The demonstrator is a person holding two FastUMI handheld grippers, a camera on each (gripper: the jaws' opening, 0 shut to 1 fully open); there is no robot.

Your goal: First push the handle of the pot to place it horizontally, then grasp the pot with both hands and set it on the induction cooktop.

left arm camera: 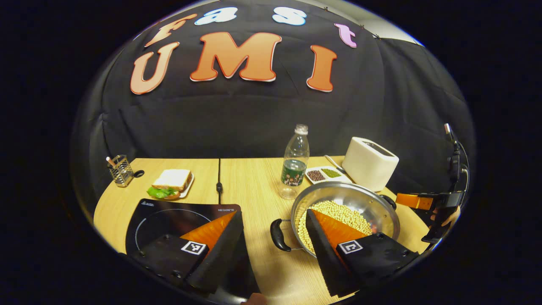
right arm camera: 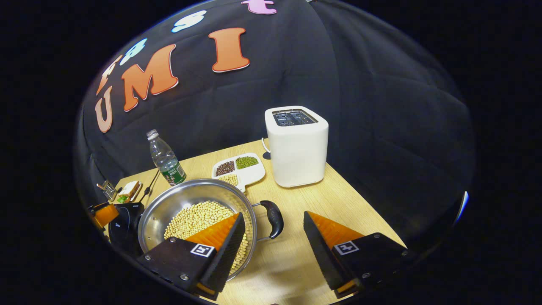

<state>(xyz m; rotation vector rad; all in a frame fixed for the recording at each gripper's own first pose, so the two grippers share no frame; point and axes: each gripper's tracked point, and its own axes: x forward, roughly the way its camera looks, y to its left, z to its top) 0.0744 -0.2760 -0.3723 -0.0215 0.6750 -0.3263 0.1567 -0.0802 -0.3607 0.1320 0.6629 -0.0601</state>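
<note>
The left gripper (left arm camera: 274,237) is hovering wide open, gripping nothing, with the pot's (left arm camera: 372,203) near handle (left arm camera: 279,235) lying between its fingers. The pot (full of pale beans) is sitting just beside the induction cooktop (left arm camera: 169,220). The right gripper (right arm camera: 273,245) is gaping too, straddling the opposite handle (right arm camera: 273,218), holding nothing.

Each gripper (left arm camera: 275,237) (right arm camera: 273,241) carries wedge-shaped fingers, dark screwed mounts and a square black-and-white marker; at three o'clock, perhaps a cable.

Bean-filled steel pot (left arm camera: 372,203) beside black induction cooktop (left arm camera: 169,220)
</note>
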